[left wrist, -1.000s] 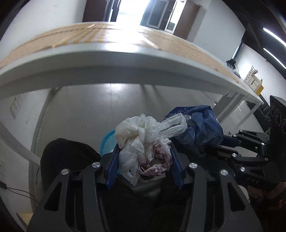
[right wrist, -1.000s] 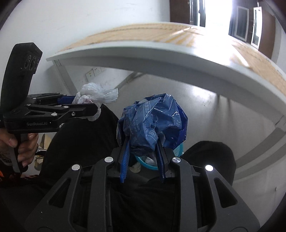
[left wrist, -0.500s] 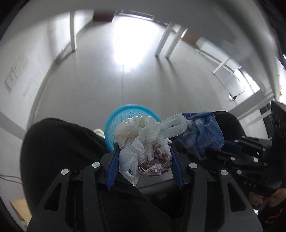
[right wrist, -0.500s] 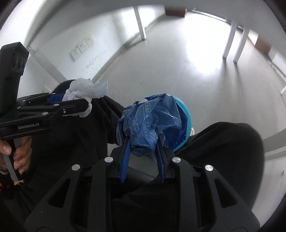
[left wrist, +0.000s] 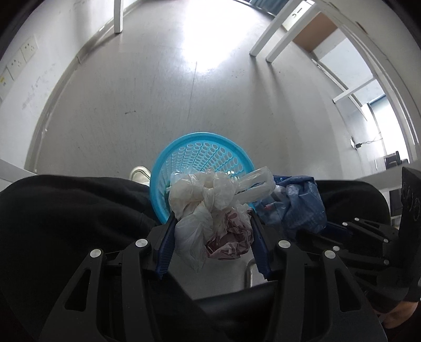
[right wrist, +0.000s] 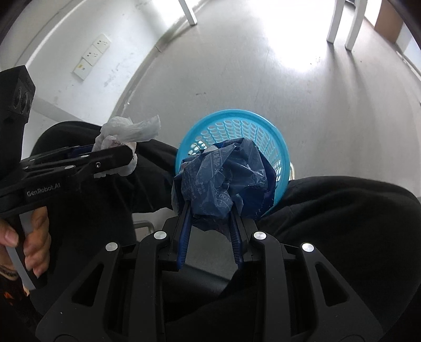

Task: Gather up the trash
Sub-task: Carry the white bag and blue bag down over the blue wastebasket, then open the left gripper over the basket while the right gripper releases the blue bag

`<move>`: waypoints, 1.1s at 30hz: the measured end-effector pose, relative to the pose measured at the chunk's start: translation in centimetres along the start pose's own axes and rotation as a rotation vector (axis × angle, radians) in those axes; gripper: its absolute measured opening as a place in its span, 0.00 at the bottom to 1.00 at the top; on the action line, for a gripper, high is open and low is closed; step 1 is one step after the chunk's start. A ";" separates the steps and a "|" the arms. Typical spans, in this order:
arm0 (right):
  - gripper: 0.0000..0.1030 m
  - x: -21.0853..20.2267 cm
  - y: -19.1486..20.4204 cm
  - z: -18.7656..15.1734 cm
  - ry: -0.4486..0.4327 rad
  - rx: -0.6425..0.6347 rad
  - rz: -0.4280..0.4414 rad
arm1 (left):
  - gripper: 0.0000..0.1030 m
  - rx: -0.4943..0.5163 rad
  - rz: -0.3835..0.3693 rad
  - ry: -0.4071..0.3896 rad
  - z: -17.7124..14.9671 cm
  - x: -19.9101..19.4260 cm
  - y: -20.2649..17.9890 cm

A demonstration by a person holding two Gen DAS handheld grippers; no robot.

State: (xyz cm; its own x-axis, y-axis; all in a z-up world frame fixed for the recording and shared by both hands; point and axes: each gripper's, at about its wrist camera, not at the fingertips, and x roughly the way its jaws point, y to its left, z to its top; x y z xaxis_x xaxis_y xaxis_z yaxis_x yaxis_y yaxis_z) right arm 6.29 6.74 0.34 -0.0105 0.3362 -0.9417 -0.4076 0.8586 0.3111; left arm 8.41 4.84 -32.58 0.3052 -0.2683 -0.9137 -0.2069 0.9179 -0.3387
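Observation:
My left gripper is shut on a crumpled white plastic bag with reddish paper inside. It hangs above the near rim of a light blue perforated waste basket on the floor. My right gripper is shut on a crumpled dark blue plastic bag, held over the basket. The blue bag also shows in the left wrist view, right of the white one. The left gripper and white bag show in the right wrist view, left of the basket.
The person's black-clad legs flank the basket on both sides, and a white shoe sits by it. White table legs stand on the grey floor. Wall sockets sit on the left wall.
Both grippers tilted down from the table edge toward the floor and moved over the blue basket, which now shows fully. Both bags stay gripped.

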 end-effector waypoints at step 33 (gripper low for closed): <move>0.47 11.5 -4.9 6.0 0.189 0.153 -0.017 | 0.63 -0.198 -0.063 0.164 6.4 10.3 2.8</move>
State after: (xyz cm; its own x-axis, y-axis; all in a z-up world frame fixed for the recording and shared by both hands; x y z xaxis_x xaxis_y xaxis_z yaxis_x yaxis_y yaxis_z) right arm 13.62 8.75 -11.21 -0.1819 0.2553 -0.9496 -0.2660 0.9169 0.2975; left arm 16.96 6.49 -41.48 0.1713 -0.3818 -0.9082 -0.3750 0.8272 -0.4185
